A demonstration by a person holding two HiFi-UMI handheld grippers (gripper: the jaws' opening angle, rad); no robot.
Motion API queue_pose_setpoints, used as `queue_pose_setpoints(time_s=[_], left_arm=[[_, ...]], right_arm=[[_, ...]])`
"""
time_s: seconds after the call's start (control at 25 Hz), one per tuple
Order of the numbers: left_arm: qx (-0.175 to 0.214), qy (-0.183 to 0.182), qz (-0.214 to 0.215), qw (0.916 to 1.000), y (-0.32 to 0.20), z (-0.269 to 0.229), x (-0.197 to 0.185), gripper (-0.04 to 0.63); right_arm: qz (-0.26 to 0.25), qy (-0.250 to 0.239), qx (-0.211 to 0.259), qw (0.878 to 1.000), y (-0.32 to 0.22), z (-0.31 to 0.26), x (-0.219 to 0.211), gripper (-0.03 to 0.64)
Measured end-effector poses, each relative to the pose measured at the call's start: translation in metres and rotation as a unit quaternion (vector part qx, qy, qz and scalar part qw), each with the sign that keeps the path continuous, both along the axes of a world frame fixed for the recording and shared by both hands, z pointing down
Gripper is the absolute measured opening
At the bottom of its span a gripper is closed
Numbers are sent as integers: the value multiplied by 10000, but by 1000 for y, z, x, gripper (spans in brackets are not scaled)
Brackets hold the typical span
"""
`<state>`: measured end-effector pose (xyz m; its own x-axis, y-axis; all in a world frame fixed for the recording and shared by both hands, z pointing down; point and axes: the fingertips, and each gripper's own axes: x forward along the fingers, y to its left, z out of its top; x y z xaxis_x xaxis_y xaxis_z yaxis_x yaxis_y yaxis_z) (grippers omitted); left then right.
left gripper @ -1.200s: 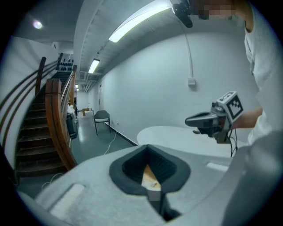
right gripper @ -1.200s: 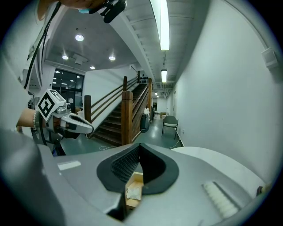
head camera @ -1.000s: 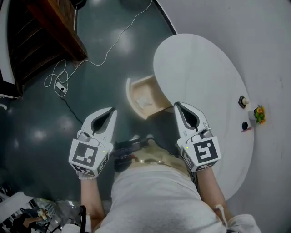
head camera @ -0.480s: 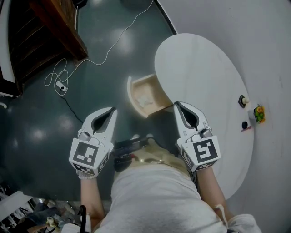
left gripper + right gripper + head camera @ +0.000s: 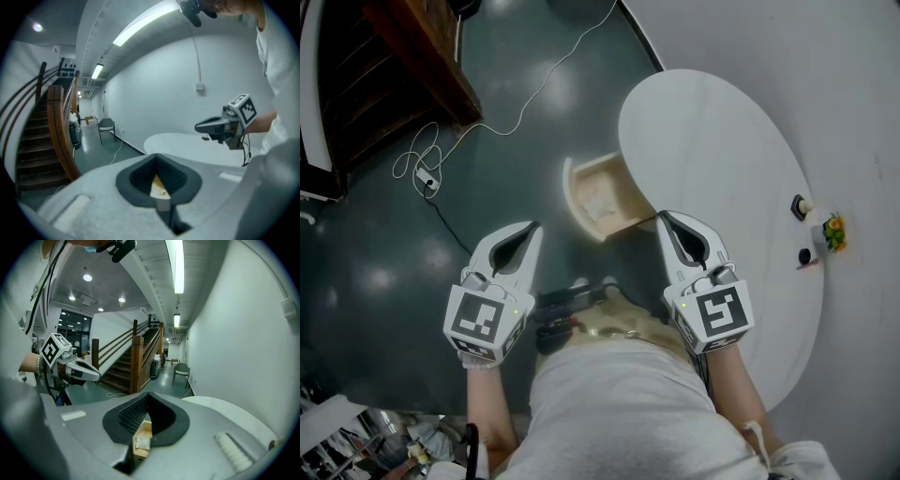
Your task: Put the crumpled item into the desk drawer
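White and wadded, one crumpled item (image 5: 598, 207) is seen lying inside the single open drawer (image 5: 569, 195), on its pale wooden bottom. The drawer is drawn out from the edge of one white oval desk (image 5: 712, 150). It lies ahead of both pairs of jaws and between them, apart from each.

Two grippers are held side by side, one in each hand. The jaws of the left gripper (image 5: 528, 231) are brought together at the tips, and nothing is gripped in the dark padded hollow behind them. In the left gripper view only a sliver of the drawer is glimpsed past them. The jaws of the right gripper (image 5: 667, 218) are likewise closed and empty. In the right gripper view the crumpled item is framed in the gap beneath the hollow, well beyond the jaws and untouched.

The desk is spread to the right of the right jaws. Three small things (image 5: 802, 208) are set near its far right edge; they are too small to be named with confidence. One white cable (image 5: 425, 178) is trailed over the dark green floor (image 5: 375, 262), ahead and left of the left jaws. One wooden staircase (image 5: 403, 56) is seen further off the same way, and one chair (image 5: 107, 125) is placed against the wall far ahead.
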<state>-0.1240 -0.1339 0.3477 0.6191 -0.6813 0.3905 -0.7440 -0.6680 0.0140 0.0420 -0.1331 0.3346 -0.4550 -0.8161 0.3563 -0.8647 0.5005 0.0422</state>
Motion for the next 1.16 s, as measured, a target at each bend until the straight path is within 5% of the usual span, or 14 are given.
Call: queue_pose_setpoints(time_s=[1.16], left_arm=[[-11,-8,33,10000,-2,3,2,-3]], right_arm=[[-93,-14,44,9999,2,4,0,5]])
